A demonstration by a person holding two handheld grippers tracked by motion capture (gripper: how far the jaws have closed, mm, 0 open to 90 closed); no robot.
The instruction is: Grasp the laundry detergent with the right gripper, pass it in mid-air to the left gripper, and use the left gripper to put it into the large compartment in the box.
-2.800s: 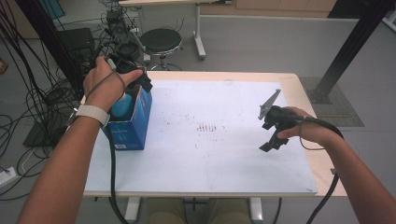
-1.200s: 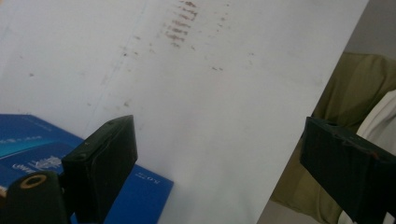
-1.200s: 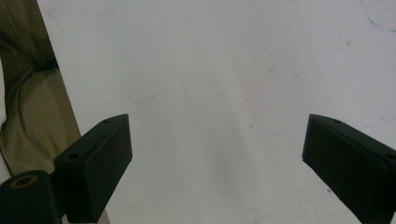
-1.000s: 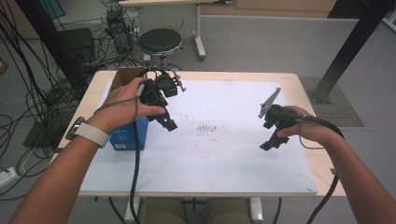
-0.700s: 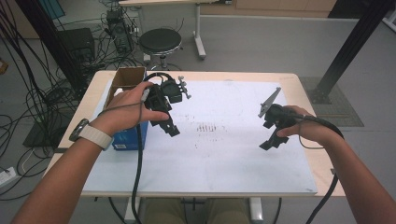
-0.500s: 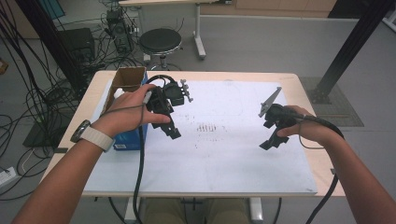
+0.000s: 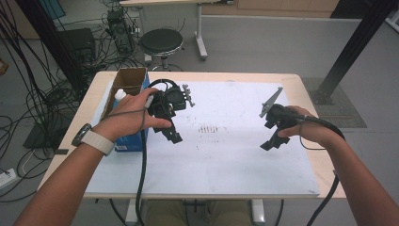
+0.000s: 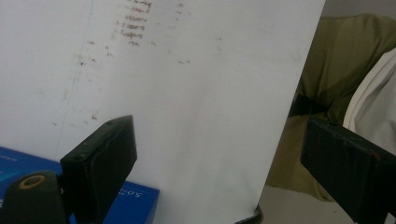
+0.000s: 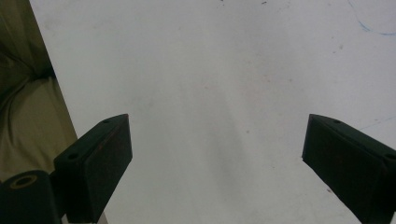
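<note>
Hand-held gripper [image 7: 171,134] on the left gapes empty beside the blue box [image 7: 127,141] — open-topped, cardboard-lined.

Light wooden table [image 7: 306,82] with white sheet and blue box on it.
Table fills the centre of the high view, pale wood rim visible along top edge and right side. Large white sheet [image 7: 226,160] covers most of the top, lies flat, reaches the near edge at bottom of frame; faint dark smudge rows at its centre, also seen at upper left of the left gripper view. Blue box [image 7: 126,141] stands at left of frame on the sheet's left edge, open brown flaps at upper left, a white item sticking out of its top. Box's blue corner shows at bottom left of the left gripper view, lying against the sheet.
</note>
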